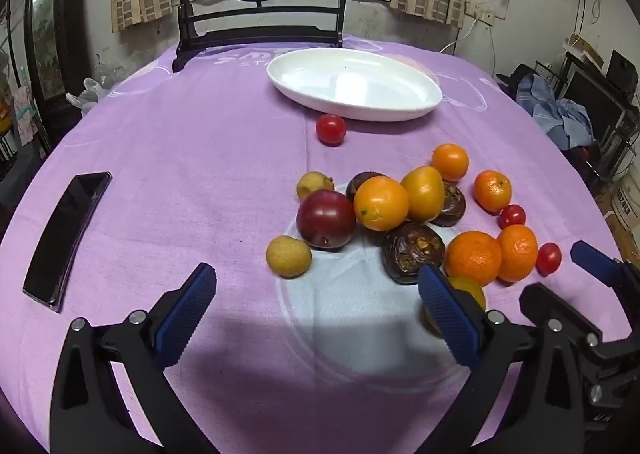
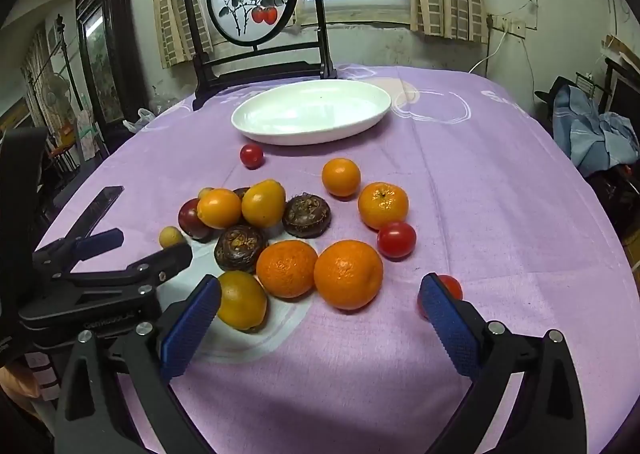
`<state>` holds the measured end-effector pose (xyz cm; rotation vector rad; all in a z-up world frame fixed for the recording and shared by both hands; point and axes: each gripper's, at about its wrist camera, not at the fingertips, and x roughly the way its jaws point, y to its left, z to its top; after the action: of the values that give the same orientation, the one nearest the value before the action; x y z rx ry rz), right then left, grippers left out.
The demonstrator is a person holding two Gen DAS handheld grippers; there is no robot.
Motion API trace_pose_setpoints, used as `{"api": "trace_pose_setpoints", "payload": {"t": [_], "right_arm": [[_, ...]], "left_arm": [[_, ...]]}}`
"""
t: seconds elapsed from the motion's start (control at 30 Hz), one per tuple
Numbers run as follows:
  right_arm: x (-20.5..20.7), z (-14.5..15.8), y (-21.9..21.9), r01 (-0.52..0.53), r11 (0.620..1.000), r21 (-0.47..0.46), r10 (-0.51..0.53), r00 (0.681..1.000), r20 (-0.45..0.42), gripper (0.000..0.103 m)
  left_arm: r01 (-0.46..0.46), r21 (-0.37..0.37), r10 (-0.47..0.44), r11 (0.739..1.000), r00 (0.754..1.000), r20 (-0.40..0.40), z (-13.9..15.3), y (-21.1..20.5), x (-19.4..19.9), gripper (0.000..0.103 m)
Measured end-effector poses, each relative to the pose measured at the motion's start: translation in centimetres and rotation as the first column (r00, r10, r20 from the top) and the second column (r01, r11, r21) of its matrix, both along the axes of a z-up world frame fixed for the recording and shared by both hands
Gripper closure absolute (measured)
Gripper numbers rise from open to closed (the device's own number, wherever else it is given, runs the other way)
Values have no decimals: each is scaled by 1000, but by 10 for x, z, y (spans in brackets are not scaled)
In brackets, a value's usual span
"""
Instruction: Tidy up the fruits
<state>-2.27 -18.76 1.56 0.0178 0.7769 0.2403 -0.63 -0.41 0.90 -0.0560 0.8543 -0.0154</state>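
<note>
With both your left gripper (image 1: 316,306) and right gripper (image 2: 320,318) wide and empty, nudging the round, loose-lying orange mandarins (image 2: 348,274) could roll them away from the empty white oval ceramic plate (image 2: 256,129).

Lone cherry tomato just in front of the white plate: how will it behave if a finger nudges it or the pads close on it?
The cherry tomato looks round and glossy, so a nudge would probably send it rolling across the flat purple tablecloth, perhaps against the white plate. Its smooth skin may slip on the pads. It looks small and thin-skinned, so a firm squeeze could likely burst it.
</note>
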Motion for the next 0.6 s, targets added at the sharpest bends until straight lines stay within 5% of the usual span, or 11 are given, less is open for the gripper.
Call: {"api": "trace_pose_setpoints", "payload": {"t": [0.6], "right_arm": [[9,-11,-8,18,999,33,-17,999,-31,3]], "left_arm": [[-6,-1,6,1000,1000,-23,-5,2,3,4]]}}
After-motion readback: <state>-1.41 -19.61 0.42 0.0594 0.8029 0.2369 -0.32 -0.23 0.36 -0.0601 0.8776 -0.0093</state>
